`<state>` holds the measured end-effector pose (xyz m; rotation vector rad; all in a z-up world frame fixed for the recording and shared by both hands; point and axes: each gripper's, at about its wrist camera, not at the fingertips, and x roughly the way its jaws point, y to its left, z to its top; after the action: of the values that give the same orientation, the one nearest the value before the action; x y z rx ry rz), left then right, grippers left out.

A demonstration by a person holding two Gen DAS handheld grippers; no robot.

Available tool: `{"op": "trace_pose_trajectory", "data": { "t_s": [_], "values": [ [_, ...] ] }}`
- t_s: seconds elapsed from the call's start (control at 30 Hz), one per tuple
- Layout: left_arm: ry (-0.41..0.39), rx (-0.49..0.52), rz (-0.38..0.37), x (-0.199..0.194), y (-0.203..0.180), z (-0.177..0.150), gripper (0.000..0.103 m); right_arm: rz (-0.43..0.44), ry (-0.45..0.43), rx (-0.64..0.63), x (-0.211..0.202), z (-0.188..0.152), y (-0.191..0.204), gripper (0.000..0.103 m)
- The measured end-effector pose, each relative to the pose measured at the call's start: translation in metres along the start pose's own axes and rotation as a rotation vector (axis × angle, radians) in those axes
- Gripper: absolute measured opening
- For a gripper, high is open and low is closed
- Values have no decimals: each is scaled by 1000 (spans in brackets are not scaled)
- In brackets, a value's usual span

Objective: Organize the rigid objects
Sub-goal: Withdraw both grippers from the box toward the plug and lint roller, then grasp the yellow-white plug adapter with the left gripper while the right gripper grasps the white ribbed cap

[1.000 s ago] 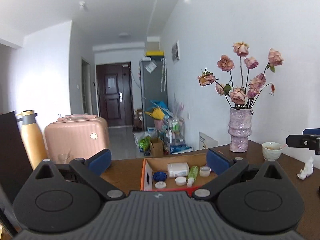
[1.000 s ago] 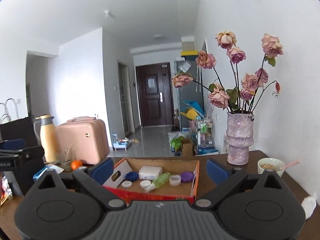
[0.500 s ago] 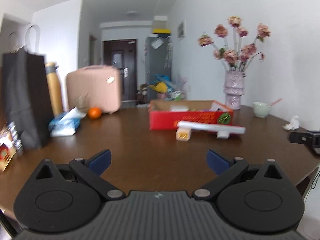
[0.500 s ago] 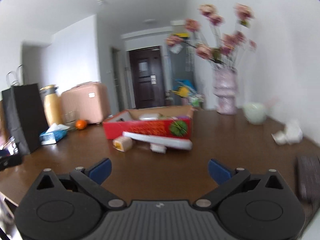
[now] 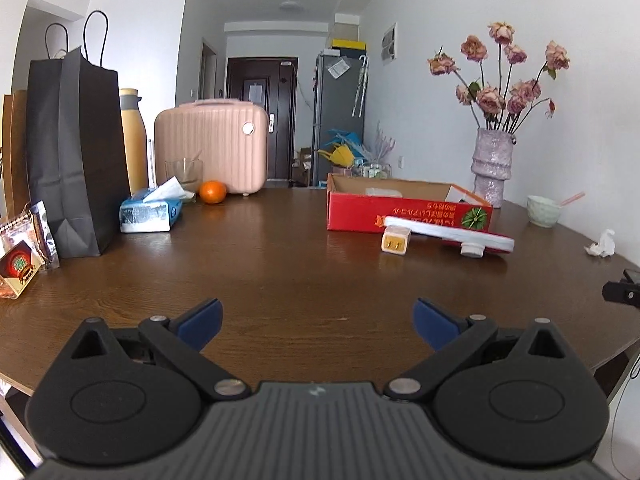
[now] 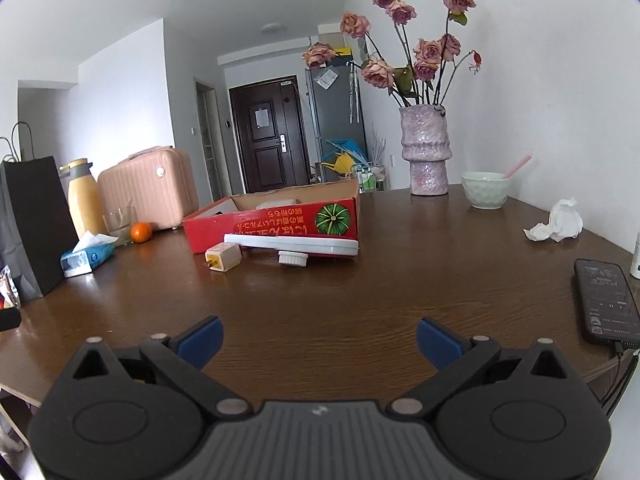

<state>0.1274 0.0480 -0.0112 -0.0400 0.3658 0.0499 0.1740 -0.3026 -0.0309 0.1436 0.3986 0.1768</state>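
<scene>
Charger plug (image 5: 396,241) and white cap (image 5: 472,249) lie on surface (image 5: 280,264) just before red box (image 5: 404,210), toward far edge; left claw (image 5: 316,318) and right claw (image 6: 319,338) both wide open, empty, above near edge

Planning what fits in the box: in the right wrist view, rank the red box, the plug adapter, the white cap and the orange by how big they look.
1. red box
2. plug adapter
3. white cap and orange: look alike; the orange sits farther away, so unsure.
</scene>
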Motion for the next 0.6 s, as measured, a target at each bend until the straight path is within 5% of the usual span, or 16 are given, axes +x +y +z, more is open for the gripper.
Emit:
{"op": "trace_pose_trajectory", "data": {
  "t_s": [0.6],
  "values": [
    [178, 39, -76, 99, -37, 19, 103, -13, 89, -39, 75, 19, -9, 103]
  ]
}}
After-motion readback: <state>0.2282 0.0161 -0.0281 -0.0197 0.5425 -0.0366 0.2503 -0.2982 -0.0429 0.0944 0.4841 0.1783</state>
